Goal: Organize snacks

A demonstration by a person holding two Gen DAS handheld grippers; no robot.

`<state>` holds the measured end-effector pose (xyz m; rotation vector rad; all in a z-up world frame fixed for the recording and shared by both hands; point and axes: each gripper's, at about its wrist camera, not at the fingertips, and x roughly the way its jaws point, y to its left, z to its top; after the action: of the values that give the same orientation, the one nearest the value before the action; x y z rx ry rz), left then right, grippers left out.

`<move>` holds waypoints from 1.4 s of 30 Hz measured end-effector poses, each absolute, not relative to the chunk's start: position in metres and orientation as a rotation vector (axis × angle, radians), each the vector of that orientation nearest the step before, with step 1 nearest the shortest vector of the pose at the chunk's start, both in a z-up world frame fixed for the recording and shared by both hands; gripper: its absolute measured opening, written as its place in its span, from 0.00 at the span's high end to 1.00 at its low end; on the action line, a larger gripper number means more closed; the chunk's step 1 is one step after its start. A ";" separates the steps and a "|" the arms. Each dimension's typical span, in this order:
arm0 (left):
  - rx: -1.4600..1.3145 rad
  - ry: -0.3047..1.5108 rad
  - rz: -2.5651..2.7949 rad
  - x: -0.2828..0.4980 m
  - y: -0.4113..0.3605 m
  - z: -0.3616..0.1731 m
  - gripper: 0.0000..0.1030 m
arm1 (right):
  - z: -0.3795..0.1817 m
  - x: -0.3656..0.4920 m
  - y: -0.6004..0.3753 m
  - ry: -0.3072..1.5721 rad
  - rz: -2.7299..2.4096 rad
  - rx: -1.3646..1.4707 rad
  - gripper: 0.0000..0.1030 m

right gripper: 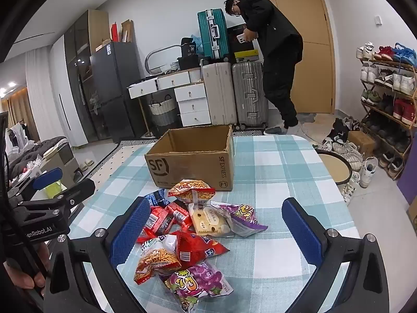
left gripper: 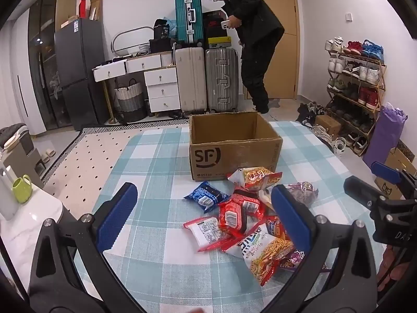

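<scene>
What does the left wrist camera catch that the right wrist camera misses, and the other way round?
Only the left wrist view shows the purple bag beside the shoe rack. Only the right wrist view shows the round stool by the table and the pale yellow snack pack. Both show the open cardboard box, the snack pile and both open, empty hand-held grippers.

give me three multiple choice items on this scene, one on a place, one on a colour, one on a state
1. Where do the snacks lie?
A. inside the box
B. on the cloth in front of the box
C. on the floor

2. What colour is the top suitcase?
A. teal
B. yellow
C. pink

3. How is the box?
A. taped shut
B. crushed flat
C. open and empty as far as seen

Answers:
1 B, the packets sit on the checked cloth on the near side of the box.
2 A, it is teal above the pale ones.
3 C, its top is open and bare inner walls show.
</scene>
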<state>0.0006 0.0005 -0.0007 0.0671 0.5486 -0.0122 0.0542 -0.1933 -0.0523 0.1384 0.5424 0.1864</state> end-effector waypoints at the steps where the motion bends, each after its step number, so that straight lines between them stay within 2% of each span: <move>1: 0.064 0.554 -0.009 0.001 0.001 -0.001 0.01 | -0.052 0.054 -0.193 0.552 0.188 0.138 0.00; 16: 0.034 0.509 0.008 -0.010 0.008 0.007 0.01 | -0.052 0.046 -0.187 0.543 0.198 0.140 0.00; 42: 0.011 0.539 -0.014 -0.005 0.012 -0.007 0.01 | -0.058 0.049 -0.193 0.566 0.207 0.154 0.00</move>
<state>-0.0053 0.0115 -0.0069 0.0114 0.5394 -0.0138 0.0489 -0.1925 -0.0577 0.1540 0.5657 0.2071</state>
